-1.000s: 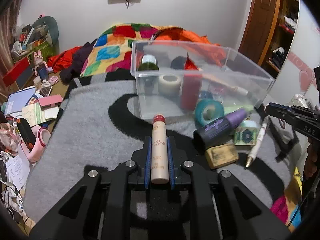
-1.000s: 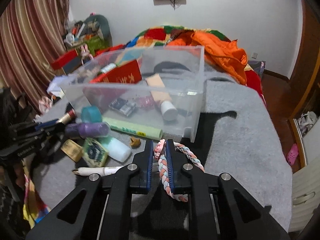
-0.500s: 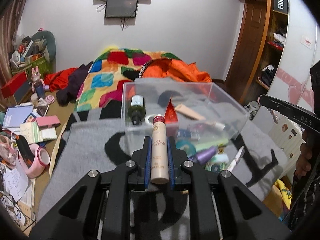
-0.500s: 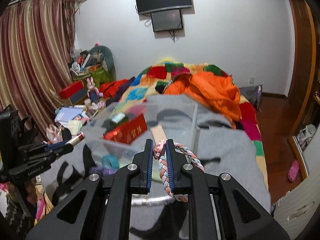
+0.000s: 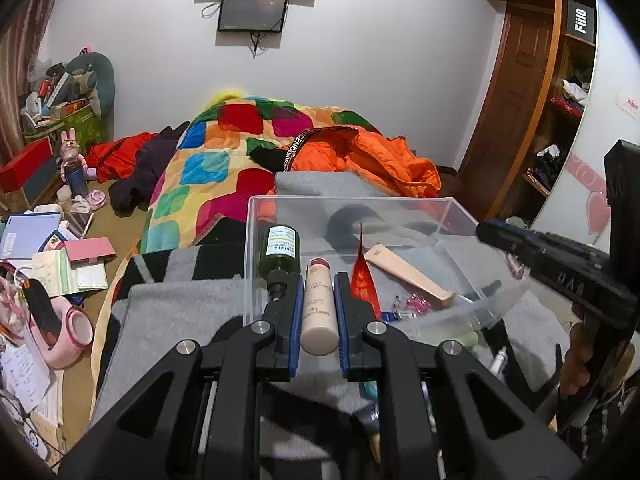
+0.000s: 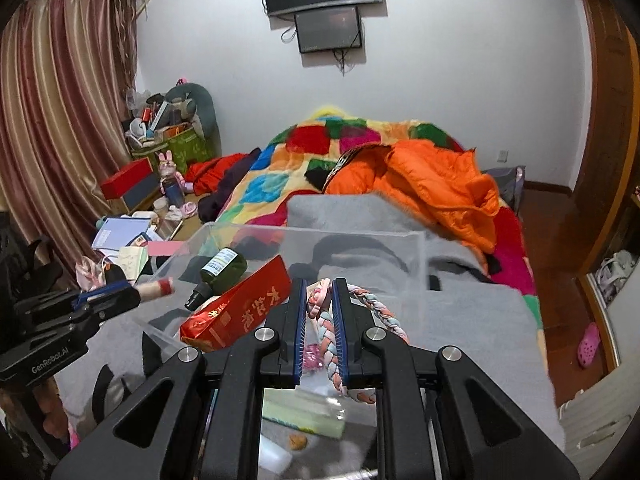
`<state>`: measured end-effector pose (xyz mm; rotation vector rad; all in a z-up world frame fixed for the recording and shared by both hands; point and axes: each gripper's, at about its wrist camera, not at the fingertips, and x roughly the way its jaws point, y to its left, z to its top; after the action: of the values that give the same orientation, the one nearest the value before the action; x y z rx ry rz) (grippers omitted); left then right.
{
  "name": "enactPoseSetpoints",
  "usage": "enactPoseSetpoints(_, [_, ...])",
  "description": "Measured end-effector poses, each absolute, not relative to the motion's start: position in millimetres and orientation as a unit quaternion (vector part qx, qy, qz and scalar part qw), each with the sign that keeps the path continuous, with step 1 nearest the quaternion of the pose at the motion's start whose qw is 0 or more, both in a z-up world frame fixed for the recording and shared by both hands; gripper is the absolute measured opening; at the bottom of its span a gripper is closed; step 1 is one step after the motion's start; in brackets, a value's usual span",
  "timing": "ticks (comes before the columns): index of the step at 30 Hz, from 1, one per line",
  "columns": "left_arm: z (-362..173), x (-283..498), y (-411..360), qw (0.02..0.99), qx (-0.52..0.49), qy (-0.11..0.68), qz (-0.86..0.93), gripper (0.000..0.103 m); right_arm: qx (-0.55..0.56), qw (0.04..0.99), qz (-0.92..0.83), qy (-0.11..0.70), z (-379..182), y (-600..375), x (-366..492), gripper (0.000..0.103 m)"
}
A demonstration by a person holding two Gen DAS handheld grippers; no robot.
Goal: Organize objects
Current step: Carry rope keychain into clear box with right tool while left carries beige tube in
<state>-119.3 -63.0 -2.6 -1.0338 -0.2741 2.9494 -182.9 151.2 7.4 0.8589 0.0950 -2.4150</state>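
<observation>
My left gripper (image 5: 318, 280) is shut on a beige tube with a red cap (image 5: 318, 304), held lengthwise over the near edge of a clear plastic bin (image 5: 348, 199). My right gripper (image 6: 319, 286) is shut on a braided pink, white and blue band (image 6: 376, 304), also above the bin (image 6: 320, 233). Inside the bin lie a dark green bottle (image 5: 280, 254), a red packet (image 6: 240, 314) and a beige tube (image 5: 408, 276). Each gripper shows at the edge of the other's view: the right gripper (image 5: 492, 232), the left gripper (image 6: 132, 292).
The bin rests on a grey and black blanket (image 5: 168, 312) on a bed with a patchwork quilt (image 5: 224, 152) and an orange jacket (image 6: 432, 184). Loose items (image 6: 304, 416) lie on the blanket below the grippers. Books and clutter (image 5: 52, 256) cover the floor at left. A wardrobe (image 5: 560, 92) stands at right.
Both grippers have risen and moved toward the bin, still holding the tube and the braided band. The loose items on the blanket have dropped under the grippers, and the bin's inside now shows from above.
</observation>
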Motion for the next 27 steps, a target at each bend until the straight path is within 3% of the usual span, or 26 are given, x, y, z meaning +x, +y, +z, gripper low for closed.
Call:
enactPoseSetpoints(16, [-32.9, -150.7, -57.7, 0.008, -0.369, -0.081, 0.926, 0.014, 0.368, 0.304, -0.873, 0.098, -36.7, 102.4, -190.1, 0.012])
enactPoseSetpoints(19, [-30.5, -147.1, -53.4, 0.009, -0.368, -0.071, 0.927, 0.018, 0.371, 0.304, -0.872, 0.103, -37.8, 102.1, -188.6, 0.012])
enactPoseSetpoints(22, [-26.6, -141.1, -49.5, 0.008, -0.362, -0.065, 0.930, 0.028, 0.381, 0.313, -0.865, 0.092, -35.1, 106.4, -188.6, 0.022])
enactPoseSetpoints(24, [-23.4, -136.4, -47.0, 0.008, -0.357, -0.060, 0.932, 0.034, 0.380, 0.315, -0.866, 0.084, -32.0, 110.4, -187.6, 0.038])
enactPoseSetpoints(27, [-16.4, -128.7, -44.6, 0.008, -0.348, -0.057, 0.936, 0.046, 0.369, 0.313, -0.872, 0.079, -25.6, 118.0, -181.6, 0.046])
